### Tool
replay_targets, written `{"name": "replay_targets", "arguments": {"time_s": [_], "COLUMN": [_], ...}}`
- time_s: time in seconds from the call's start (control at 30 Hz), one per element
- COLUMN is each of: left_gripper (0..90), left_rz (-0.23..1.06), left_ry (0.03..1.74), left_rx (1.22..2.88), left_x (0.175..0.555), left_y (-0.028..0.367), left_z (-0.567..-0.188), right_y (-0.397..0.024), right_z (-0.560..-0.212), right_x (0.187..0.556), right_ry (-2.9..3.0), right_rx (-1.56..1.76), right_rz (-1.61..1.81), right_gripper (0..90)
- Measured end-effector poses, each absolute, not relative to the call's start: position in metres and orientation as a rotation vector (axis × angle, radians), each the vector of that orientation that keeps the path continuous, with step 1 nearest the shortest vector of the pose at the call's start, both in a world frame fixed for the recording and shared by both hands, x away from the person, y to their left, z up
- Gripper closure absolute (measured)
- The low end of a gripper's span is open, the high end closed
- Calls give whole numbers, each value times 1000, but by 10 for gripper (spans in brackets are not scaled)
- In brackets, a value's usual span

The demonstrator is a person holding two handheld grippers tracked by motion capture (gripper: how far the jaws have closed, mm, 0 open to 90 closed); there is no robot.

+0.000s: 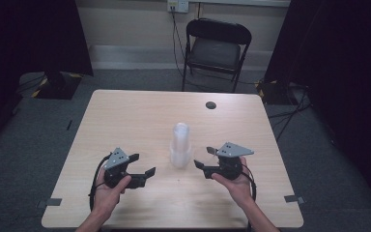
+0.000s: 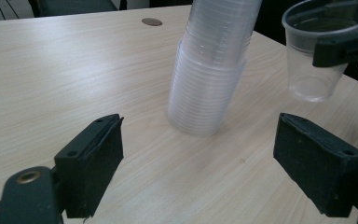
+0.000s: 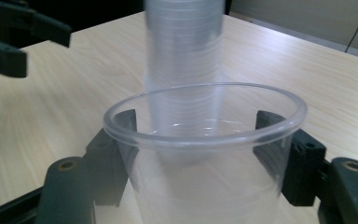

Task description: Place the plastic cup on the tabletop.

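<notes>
A tall stack of clear plastic cups [image 1: 180,145] stands upside down near the middle of the wooden table [image 1: 125,116]. My right gripper [image 1: 205,157] is just right of the stack, shut on a single clear cup [image 3: 205,154] that it holds upright, one jaw on each side below the rim. In the left gripper view that cup [image 2: 314,51] hangs off the table to the right of the stack [image 2: 209,70]. Left of the stack, my left gripper [image 1: 143,164] stands open with nothing between its jaws. Its black pads [image 2: 93,163] are spread wide, pointing at the stack's base.
A small dark round cap [image 1: 211,105] sits in the tabletop at the far side. A black folding chair [image 1: 216,48] stands beyond the table. Black curtains hang on both sides, and cables run along the floor at the right.
</notes>
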State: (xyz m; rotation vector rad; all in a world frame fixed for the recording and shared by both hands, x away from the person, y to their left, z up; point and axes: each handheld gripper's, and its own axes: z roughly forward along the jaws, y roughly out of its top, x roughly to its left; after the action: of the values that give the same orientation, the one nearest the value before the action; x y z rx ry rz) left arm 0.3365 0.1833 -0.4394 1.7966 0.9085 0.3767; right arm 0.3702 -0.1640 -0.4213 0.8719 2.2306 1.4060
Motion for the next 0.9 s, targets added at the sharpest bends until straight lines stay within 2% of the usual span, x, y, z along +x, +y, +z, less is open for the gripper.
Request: {"name": "replay_targets", "arguments": {"time_s": [0.53,0.9], "left_gripper": [167,176], "left_rz": [409,403], "left_ry": [960,966], "left_rx": [1796,1805], "left_x": [339,339], "left_y": [190,189], "left_z": [-446,-449], "right_y": [-174,-161], "right_z": [-418,-430], "right_x": [429,460], "right_ry": [2116,2124], "right_rx": [1049,1092], "right_rz": [1384,1344], "right_gripper": [303,293]}}
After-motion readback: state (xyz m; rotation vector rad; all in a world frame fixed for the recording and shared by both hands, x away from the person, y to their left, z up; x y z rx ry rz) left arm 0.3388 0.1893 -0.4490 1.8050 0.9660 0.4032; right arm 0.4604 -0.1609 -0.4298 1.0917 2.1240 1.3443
